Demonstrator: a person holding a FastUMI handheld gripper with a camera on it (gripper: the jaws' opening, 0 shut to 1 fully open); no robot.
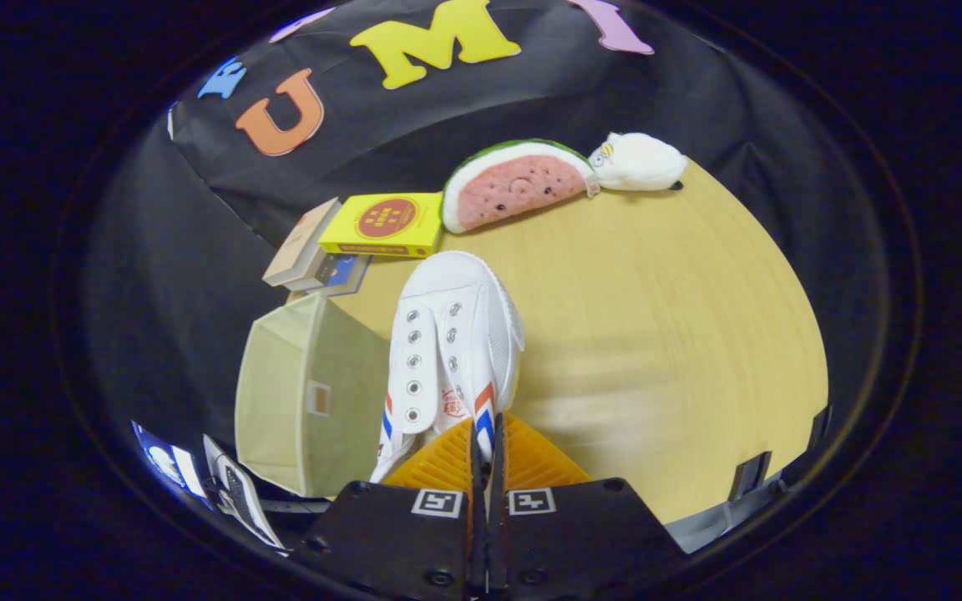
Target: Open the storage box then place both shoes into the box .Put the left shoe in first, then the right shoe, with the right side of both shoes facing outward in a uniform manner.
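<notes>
Wooden table [656, 317], gripper [488, 434] clamping shoe [452, 342] — toe ahead

gripper [487, 442] jaws pinched on white canvas shoe [454, 342] side wall, toe pointing away | pale green fabric storage box [306, 392] just left of shoe | yellow carton [382, 224], watermelon-slice plush [518, 182] beyond on wooden worktop [665, 334]

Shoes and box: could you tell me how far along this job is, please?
Done: the box stands open beside the shoe. In hand: the gripper, jaws nearly closed, pinches a white shoe above the table. Left: setting it inside, then the other shoe.
</notes>
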